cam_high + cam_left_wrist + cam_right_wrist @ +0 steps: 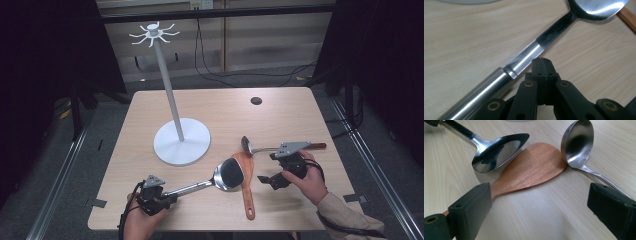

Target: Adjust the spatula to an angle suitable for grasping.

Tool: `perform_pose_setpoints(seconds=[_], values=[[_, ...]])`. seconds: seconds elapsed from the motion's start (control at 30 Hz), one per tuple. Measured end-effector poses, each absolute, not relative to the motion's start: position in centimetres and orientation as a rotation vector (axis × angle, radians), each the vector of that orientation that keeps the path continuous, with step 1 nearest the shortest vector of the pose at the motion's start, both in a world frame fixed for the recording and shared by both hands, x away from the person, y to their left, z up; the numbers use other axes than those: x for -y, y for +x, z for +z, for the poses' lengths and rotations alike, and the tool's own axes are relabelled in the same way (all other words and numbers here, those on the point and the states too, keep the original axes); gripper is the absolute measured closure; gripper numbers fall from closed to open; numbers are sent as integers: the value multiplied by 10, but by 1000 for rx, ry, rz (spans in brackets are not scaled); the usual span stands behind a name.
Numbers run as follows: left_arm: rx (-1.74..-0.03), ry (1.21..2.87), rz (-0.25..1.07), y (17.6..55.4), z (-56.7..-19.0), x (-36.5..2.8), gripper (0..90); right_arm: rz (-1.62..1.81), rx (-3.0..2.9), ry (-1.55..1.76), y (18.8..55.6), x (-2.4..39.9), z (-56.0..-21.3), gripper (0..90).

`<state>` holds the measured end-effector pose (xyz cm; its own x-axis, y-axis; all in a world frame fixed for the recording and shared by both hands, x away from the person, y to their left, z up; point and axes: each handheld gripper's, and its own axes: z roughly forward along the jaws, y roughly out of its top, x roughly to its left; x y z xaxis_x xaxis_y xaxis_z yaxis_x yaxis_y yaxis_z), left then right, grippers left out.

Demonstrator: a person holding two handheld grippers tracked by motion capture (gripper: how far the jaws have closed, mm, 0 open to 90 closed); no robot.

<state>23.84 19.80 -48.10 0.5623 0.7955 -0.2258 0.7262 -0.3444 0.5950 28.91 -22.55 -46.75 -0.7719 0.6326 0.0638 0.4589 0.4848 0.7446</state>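
Fingers point(537, 65) of the left gripper point(167, 199) are seen pressed together beside the steel spoon's handle point(524, 60), not around it; its long axis is angled up-right toward the wooden spatula point(245, 175). Right gripper point(265, 180) jaws are held apart.

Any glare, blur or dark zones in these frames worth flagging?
High view: table evenly lit, surroundings near black, white rack bright but not blown out. Left gripper view: strong glare streaks on the steel spoon handle, the left tool's links soft in the foreground. Right gripper view: mirror reflections in the ladle bowl and spoon bowl, wooden spatula matte and sharp.
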Motion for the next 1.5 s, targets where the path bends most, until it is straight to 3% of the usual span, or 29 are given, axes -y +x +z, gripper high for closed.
perform_pose_setpoints(seconds=[0.5, 1.17, 1.5], values=[[-1406, 2004, 217, 262, -492, -217, 900, 1166, -2509, 934, 287, 226, -466, 46], [-1529, 1808, 232, 301, -494, -211, 900, 1160, -2498, 950, 284, 231, -467, 46], [-1513, 1836, 307, 308, -489, -200, 900, 1178, -2493, 958, 283, 235, -465, 46]])
